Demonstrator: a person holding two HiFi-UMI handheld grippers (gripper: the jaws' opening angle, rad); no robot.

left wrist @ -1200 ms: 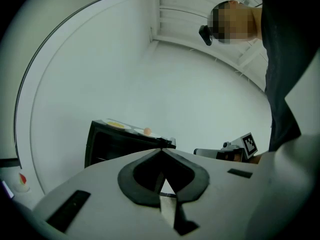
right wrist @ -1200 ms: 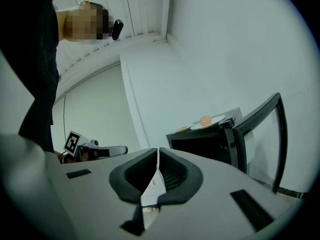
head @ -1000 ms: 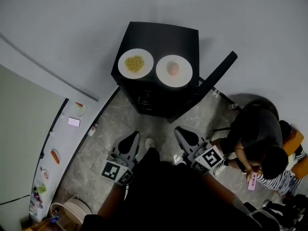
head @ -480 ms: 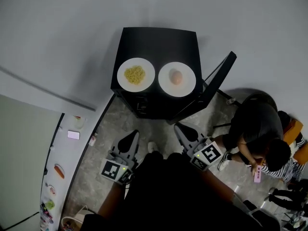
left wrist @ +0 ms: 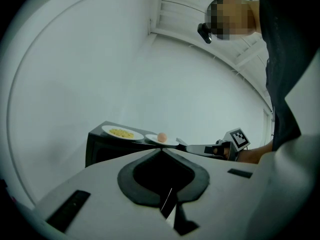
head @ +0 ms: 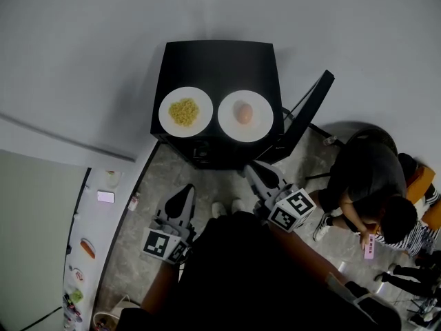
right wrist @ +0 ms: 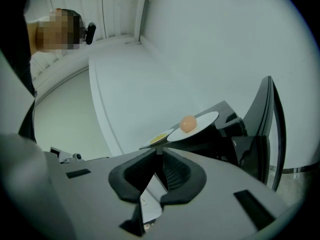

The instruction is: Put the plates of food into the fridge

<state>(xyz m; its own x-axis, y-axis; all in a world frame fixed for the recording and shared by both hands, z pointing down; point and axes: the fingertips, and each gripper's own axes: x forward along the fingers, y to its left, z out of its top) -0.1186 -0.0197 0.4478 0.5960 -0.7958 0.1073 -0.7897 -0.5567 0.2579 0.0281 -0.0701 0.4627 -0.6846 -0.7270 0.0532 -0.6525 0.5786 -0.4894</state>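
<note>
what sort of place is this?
Likely a bare test room, not a home kitchen: small black fridge against plain white wall, left plate and right plate on top, person seated nearby.

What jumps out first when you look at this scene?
On a small black fridge sit a plate of yellow food and a plate with a round pinkish piece, side by side. Its door stands open at the right. Nearer the camera, the left gripper and right gripper are shut and empty.
</note>
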